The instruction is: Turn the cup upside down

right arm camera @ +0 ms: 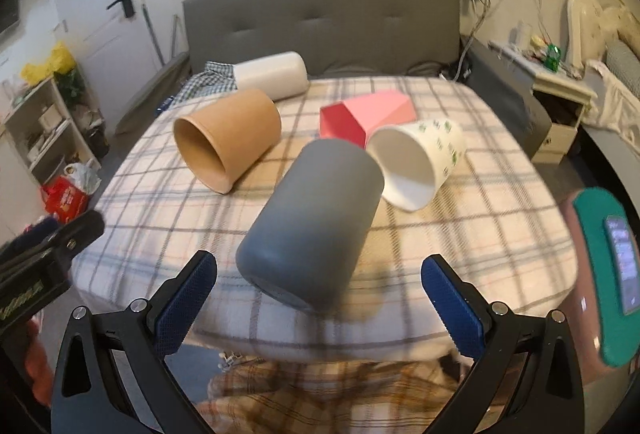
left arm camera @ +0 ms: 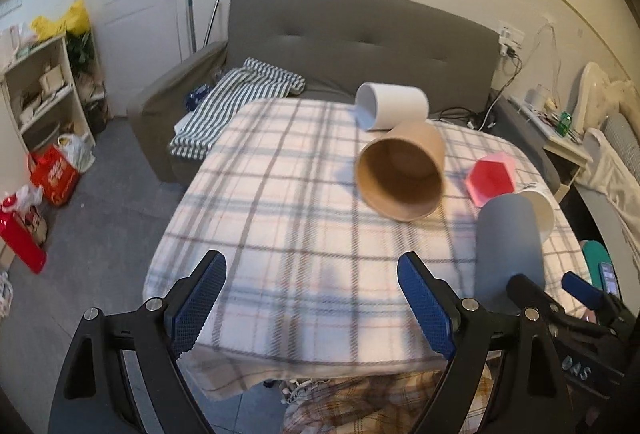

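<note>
Several cups lie on their sides on a plaid-covered table (right arm camera: 500,234). A grey-blue cup (right arm camera: 312,226) lies nearest, its base toward my right gripper (right arm camera: 320,278), which is open and empty just in front of it. A brown cup (right arm camera: 228,139), a white cup (right arm camera: 272,73), a pink faceted cup (right arm camera: 368,113) and a white patterned cup (right arm camera: 416,161) lie behind. My left gripper (left arm camera: 312,294) is open and empty over the table's near edge, apart from the brown cup (left arm camera: 400,173). The grey-blue cup (left arm camera: 512,250) lies to its right.
A grey sofa (left arm camera: 340,45) with a striped cloth (left arm camera: 236,101) stands behind the table. A shelf (left arm camera: 44,89) and red bags (left arm camera: 52,173) are at the left. A bedside cabinet (right arm camera: 560,105) stands at the right. A phone on a teal holder (right arm camera: 612,274) is near right.
</note>
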Demonstrator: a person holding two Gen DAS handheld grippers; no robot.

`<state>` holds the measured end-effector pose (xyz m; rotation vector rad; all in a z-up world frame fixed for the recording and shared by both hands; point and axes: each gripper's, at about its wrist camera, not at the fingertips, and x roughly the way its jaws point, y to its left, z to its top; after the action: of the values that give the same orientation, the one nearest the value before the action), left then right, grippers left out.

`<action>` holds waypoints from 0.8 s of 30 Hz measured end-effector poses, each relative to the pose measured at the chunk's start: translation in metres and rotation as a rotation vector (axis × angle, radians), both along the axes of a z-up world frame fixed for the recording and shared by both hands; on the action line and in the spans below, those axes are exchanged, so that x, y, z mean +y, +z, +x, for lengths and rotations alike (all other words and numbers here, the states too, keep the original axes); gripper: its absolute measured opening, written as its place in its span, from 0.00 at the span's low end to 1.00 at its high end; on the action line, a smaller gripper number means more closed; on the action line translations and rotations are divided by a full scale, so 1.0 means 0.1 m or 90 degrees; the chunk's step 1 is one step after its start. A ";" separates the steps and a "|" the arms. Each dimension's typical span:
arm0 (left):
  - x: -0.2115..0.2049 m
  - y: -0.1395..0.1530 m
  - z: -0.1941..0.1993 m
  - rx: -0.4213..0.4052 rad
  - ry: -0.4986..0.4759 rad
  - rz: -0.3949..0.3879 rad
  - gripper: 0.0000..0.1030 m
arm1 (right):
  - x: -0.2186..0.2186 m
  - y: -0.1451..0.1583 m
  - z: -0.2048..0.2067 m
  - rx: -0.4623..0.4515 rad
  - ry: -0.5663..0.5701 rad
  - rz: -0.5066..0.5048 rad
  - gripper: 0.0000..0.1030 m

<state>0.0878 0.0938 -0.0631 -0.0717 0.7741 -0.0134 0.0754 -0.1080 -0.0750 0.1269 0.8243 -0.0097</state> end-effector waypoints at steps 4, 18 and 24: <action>0.04 -0.08 0.01 0.010 0.001 -0.011 0.88 | 0.00 -0.14 0.12 0.022 -0.014 0.025 0.91; -0.04 -0.13 0.01 0.020 -0.005 -0.009 0.88 | 0.05 -0.08 0.12 0.023 0.052 0.010 0.74; -0.10 -0.07 0.01 0.018 -0.006 -0.007 0.88 | 0.00 0.18 0.09 -0.017 0.067 -0.015 0.73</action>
<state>0.0884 0.0840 -0.0702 -0.0785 0.8023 -0.0259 0.0845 -0.1084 -0.0570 0.0602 0.8033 0.0815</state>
